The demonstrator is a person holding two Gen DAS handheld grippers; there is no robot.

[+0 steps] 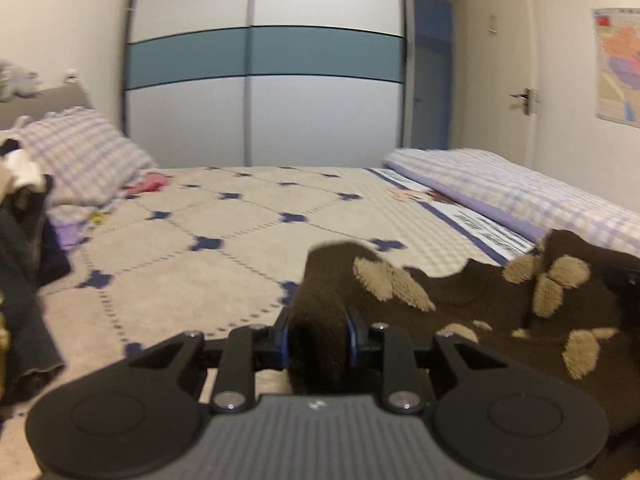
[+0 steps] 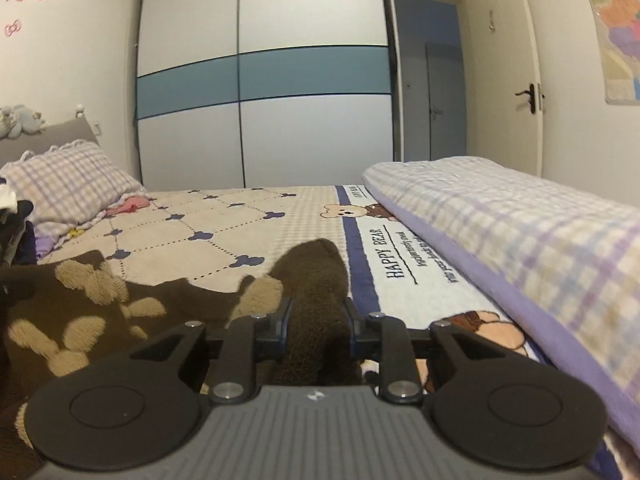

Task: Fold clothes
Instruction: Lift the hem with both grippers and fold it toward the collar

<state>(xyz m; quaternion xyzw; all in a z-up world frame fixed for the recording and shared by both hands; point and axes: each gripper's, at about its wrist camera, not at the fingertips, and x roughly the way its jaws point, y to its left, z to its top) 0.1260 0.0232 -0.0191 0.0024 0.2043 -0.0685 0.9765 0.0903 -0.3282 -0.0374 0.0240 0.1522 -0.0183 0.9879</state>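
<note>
Above the bed point(image 1: 180, 280), my left gripper point(image 1: 318, 334) and right gripper point(image 2: 318, 330) each clamp the brown flower-patterned sweater point(image 1: 460, 300).

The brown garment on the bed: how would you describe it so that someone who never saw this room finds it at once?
Start from the bed with the cream quilted cover in front of the big wardrobe. At its near edge lies a dark brown fuzzy garment, and both grippers pinch its corners. Its tan flower-like patches set it apart from the checked purple pillow and folded blanket.
</note>
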